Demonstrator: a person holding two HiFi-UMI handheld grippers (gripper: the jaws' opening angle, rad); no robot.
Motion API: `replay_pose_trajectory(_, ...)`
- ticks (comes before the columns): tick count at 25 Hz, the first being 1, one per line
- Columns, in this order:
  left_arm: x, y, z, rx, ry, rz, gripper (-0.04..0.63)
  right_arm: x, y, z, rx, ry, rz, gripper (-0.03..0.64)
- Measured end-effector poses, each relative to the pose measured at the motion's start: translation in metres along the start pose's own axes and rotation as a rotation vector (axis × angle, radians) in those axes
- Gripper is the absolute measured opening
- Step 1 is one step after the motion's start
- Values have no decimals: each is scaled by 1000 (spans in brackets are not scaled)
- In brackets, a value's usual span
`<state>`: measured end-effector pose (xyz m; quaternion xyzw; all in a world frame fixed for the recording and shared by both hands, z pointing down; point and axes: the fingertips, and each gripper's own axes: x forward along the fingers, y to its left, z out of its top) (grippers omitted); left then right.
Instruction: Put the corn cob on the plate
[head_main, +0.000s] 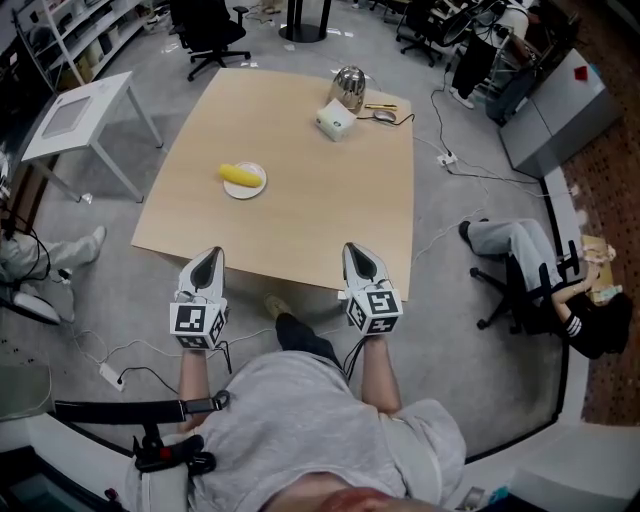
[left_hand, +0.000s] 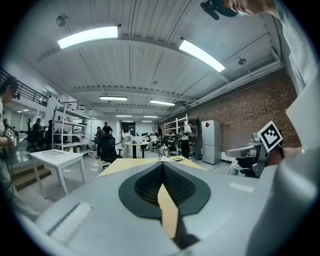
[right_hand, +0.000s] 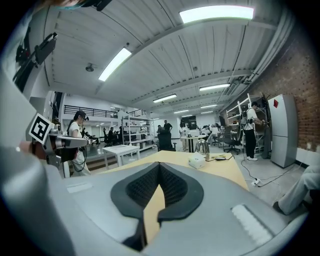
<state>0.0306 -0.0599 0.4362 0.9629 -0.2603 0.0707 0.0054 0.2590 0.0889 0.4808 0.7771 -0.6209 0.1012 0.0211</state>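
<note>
On the tan table (head_main: 300, 210), roughly 10 o'clock from its middle, the corn cob (head_main: 238, 175) is already lying on the small white plate (head_main: 258, 190). Both grippers hang at the near edge, left gripper (head_main: 208, 258) around 7 o'clock and right gripper (head_main: 358, 252) around 5 o'clock, each with jaws pressed together on nothing. 1 shiny kettle (head_main: 348, 88) and 1 white box (head_main: 336, 120) sit up at 1 o'clock.
</note>
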Motion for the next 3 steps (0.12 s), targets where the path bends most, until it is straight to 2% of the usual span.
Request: replay_pose_trajectory(3, 1, 0, 2, -2, 0, 2, 20, 2, -1, -1, -9, 7, 1, 5)
